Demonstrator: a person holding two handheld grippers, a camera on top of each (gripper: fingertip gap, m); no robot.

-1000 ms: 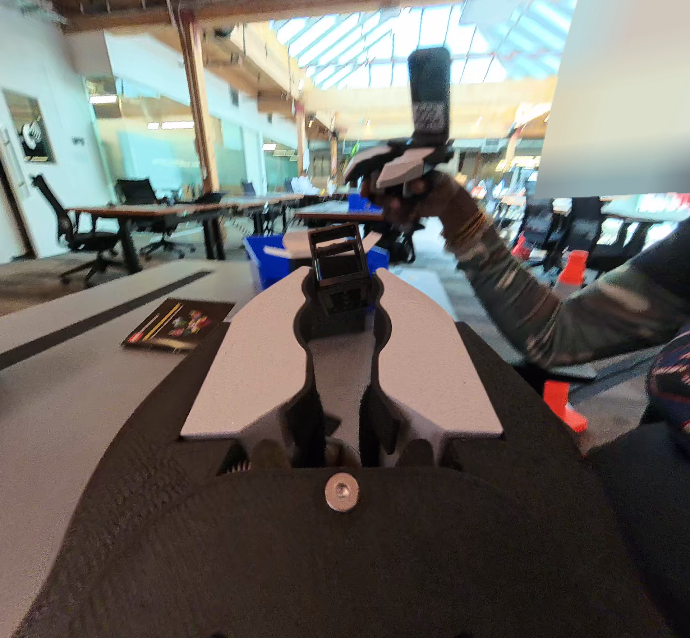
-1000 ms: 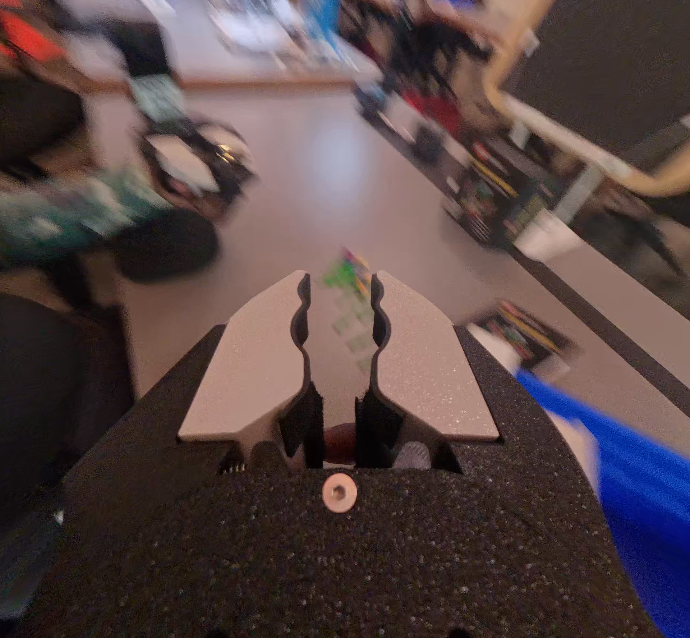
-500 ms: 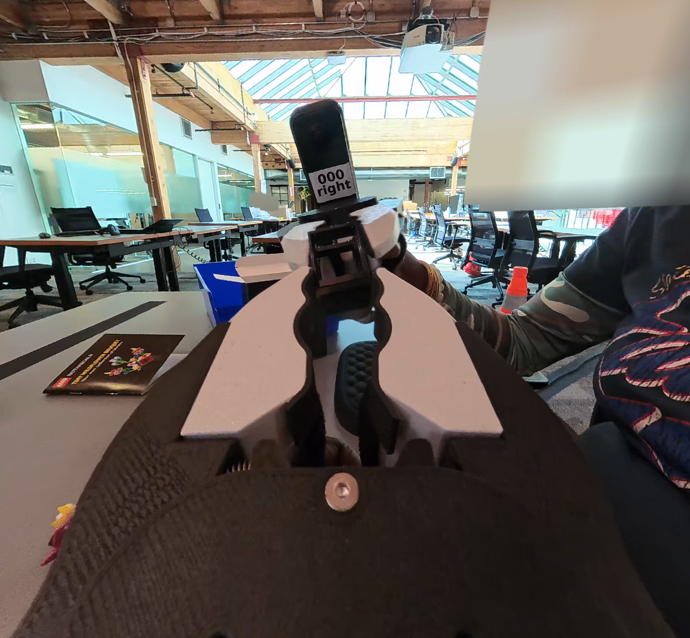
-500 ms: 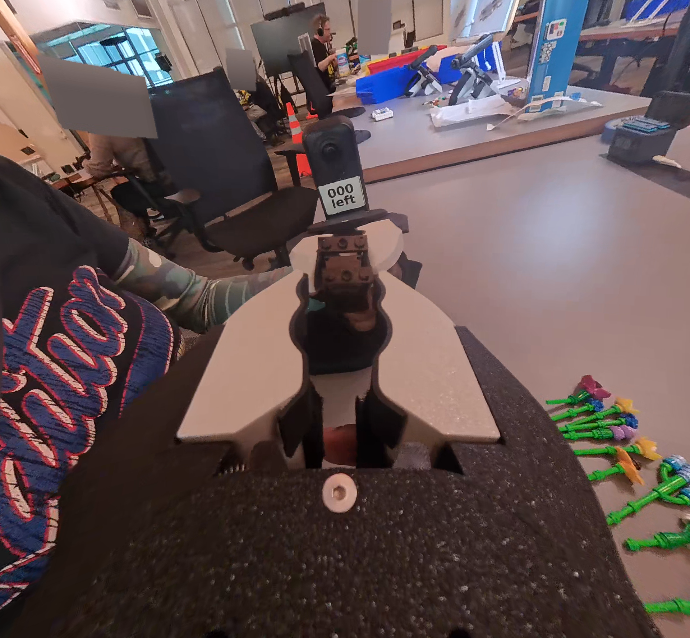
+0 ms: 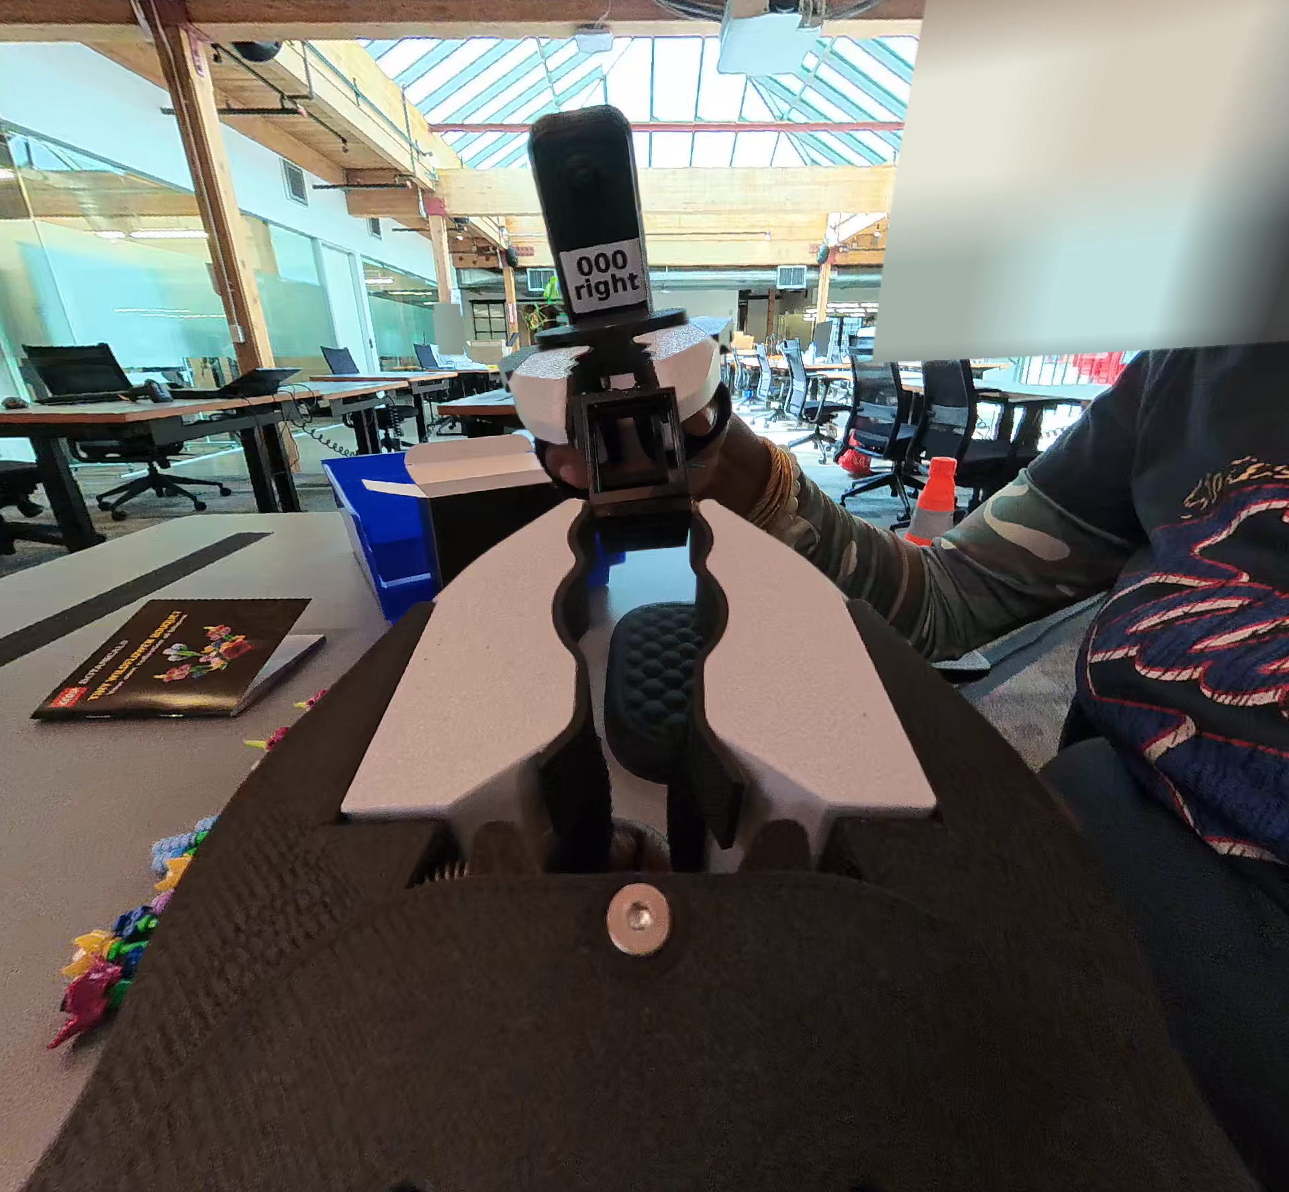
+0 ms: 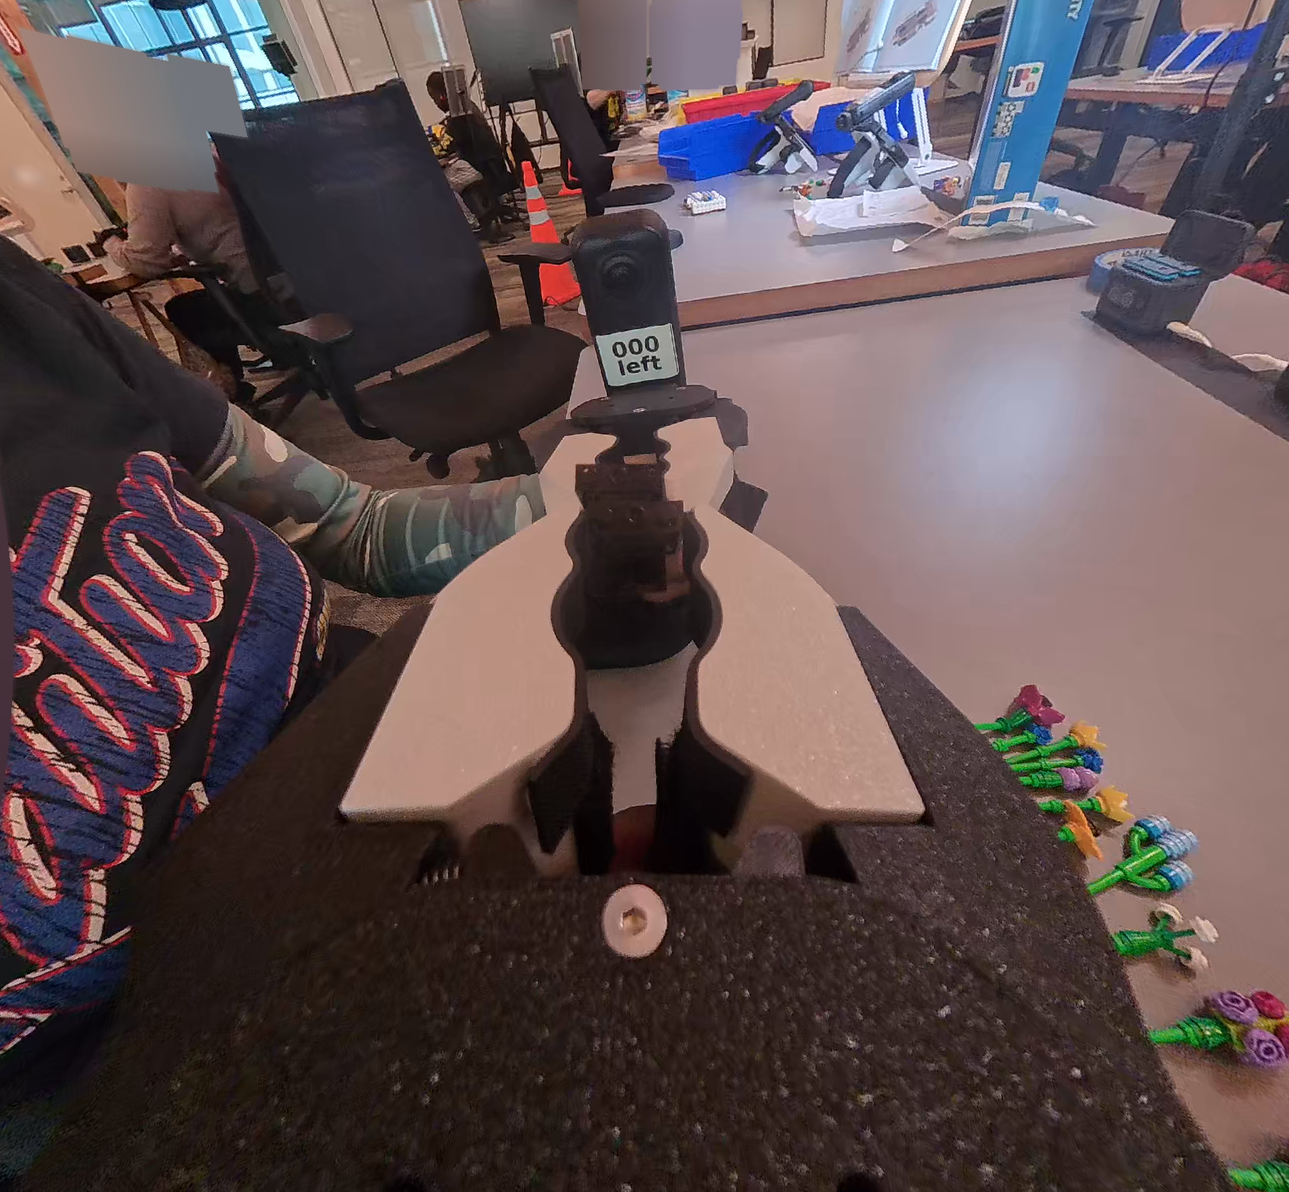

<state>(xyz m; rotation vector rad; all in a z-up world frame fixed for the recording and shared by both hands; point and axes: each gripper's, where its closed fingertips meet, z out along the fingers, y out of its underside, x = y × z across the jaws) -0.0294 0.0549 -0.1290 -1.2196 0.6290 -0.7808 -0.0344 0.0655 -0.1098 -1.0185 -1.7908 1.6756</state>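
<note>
My left gripper [image 5: 636, 520] is shut on a black hollow square brick piece [image 5: 633, 454] and holds it up in the air above the table edge. My right gripper [image 6: 631, 516] faces it head-on, and its fingertips flank the studded far end of the same brick piece [image 6: 628, 506], touching both sides as far as I can see. In the left wrist view the right gripper [image 5: 617, 391] sits just behind the brick. In the right wrist view the left gripper [image 6: 645, 461] sits just behind it. A person's sleeved arms [image 5: 907, 565] hold both grippers.
Several toy brick flowers [image 6: 1067, 761] lie on the grey table [image 6: 976, 461] at the right, and also show in the left wrist view [image 5: 104, 963]. A dark booklet [image 5: 181, 659], a blue bin [image 5: 380, 530] and an open black box [image 5: 481, 489] lie beyond. An office chair [image 6: 390, 293] stands nearby. Less than 4 cm separates the two grippers' tips.
The right gripper swung from over the table to face the left gripper and moved in until its fingertips are around the brick. The left gripper has kept hold of the brick.
</note>
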